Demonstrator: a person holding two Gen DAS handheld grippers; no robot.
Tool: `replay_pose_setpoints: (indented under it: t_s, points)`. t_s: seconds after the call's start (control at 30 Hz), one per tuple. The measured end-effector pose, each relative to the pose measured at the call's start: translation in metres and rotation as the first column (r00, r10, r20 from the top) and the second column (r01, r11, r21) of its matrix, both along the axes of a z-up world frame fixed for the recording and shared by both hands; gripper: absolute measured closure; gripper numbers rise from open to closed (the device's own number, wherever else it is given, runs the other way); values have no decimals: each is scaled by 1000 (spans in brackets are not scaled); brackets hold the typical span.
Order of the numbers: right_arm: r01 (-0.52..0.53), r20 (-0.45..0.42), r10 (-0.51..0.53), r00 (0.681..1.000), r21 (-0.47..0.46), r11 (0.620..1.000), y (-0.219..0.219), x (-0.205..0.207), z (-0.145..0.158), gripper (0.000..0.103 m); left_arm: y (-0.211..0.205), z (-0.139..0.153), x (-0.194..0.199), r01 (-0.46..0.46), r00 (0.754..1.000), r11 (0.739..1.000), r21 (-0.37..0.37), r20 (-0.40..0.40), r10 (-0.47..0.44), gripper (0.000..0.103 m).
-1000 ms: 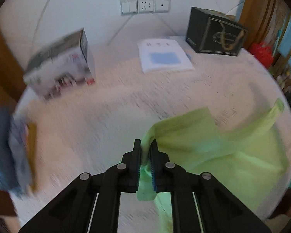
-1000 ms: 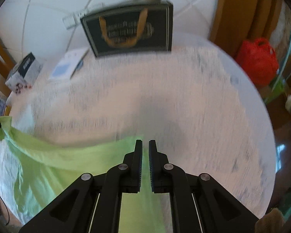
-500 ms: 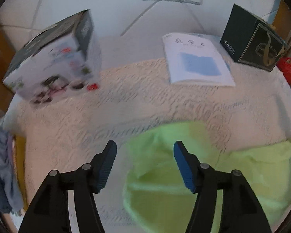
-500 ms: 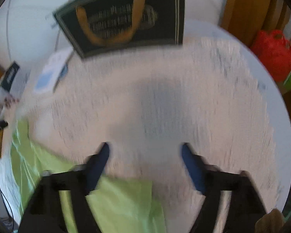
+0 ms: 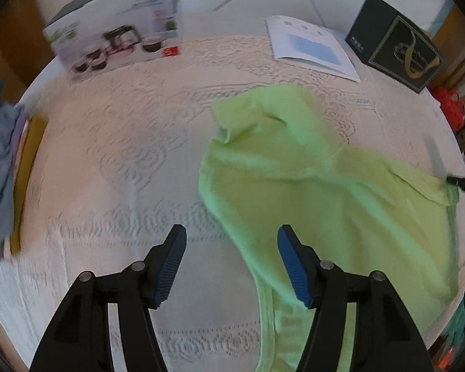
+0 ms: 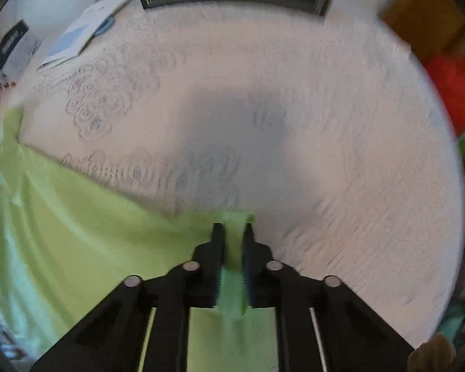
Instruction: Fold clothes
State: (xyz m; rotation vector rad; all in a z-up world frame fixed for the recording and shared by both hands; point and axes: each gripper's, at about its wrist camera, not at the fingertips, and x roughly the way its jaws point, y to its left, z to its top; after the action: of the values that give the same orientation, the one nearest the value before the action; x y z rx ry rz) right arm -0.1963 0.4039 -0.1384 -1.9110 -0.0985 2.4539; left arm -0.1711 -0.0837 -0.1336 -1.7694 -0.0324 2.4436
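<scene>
1. The green garment (image 5: 310,192) lies rumpled on my desk (image 5: 124,155), spreading from centre toward four o'clock.
2. It looks light, soft and floppy; I judge hems and corners the best holds.
3. My right tongs (image 6: 232,229) pinch its edge.
4. My left tongs (image 5: 231,241) stand spread, holding nothing.

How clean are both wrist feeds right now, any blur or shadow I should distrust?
Left wrist: mostly sharp, green shirt and box readable, edges fisheye-bent. Right wrist: motion-smeared throughout, a dark shadow on the tablecloth ahead of the right claw.
</scene>
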Motion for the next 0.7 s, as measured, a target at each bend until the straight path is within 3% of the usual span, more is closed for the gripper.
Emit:
replay_pose_setpoints:
  t_s: [0.13, 0.2, 0.23, 0.27, 0.4, 0.47, 0.7]
  points:
    - [96, -225, -87, 970, 29, 995, 29, -39, 44, 96, -10, 12, 14, -55, 998, 998, 4, -18, 55, 41]
    - [210, -297, -186, 937, 54, 976, 53, -61, 54, 76, -13, 20, 23, -83, 996, 996, 16, -25, 83, 41]
    - [232, -282, -212, 936, 38, 972, 59, -65, 53, 50, -15, 25, 30, -94, 995, 995, 22, -30, 94, 41]
    - [252, -267, -237, 934, 22, 968, 65, -69, 52, 44, -17, 30, 38, -98, 994, 995, 28, -39, 99, 41]
    - [217, -230, -233, 945, -95, 972, 65, -35, 53, 45, -23, 40, 77, -111, 992, 993, 50, -55, 113, 41]
    - [179, -212, -198, 957, -109, 978, 61, 4, 50, 45, -25, 35, 97, -104, 993, 993, 55, -40, 106, 41]
    - [225, -115, -244, 963, -155, 962, 66, 153, 32, 44, -20, 12, 158, 0, 1000, 997, 74, 13, -1, 41]
